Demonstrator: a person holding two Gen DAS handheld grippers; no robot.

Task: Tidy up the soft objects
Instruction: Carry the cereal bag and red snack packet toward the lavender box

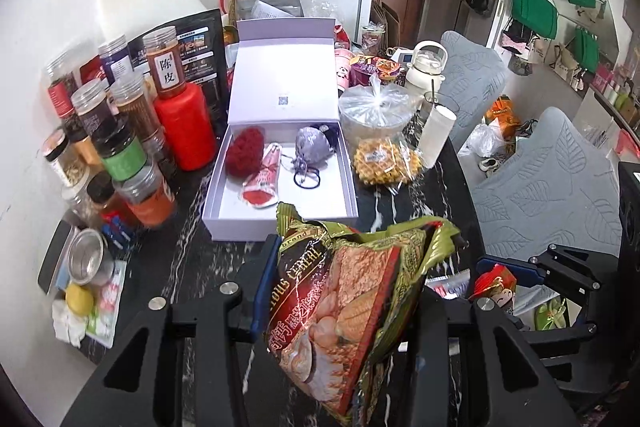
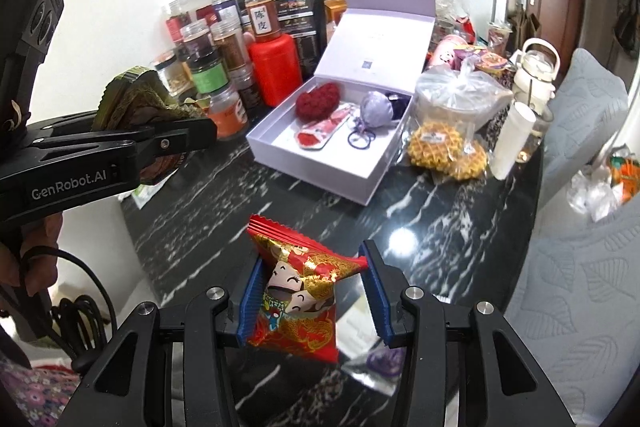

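My left gripper point(image 1: 352, 267) is shut on a large green-gold and red cereal bag point(image 1: 344, 307), held upright above the black marble table point(image 1: 192, 259). From the right wrist view, that gripper point(image 2: 188, 141) and the cereal bag point(image 2: 136, 99) are at the left. My right gripper point(image 2: 314, 287) is shut on a small red snack packet point(image 2: 300, 291) with cartoon figures, over the table's near part. Beyond both stands an open white box point(image 1: 280, 221) holding a red knitted heart point(image 1: 244, 151), a pink pouch point(image 1: 264, 179), a lilac drawstring pouch point(image 1: 314, 147) and a hair tie point(image 1: 307, 179).
Several spice jars point(image 1: 120, 131) and a red bottle point(image 1: 186, 131) crowd the table's left side. Bagged waffles point(image 1: 384, 159), a white tube point(image 1: 436, 135), a wrapped container point(image 1: 376, 107) and a teapot point(image 1: 426, 67) lie right of the box. Grey-covered chairs point(image 1: 552, 195) stand at the right edge.
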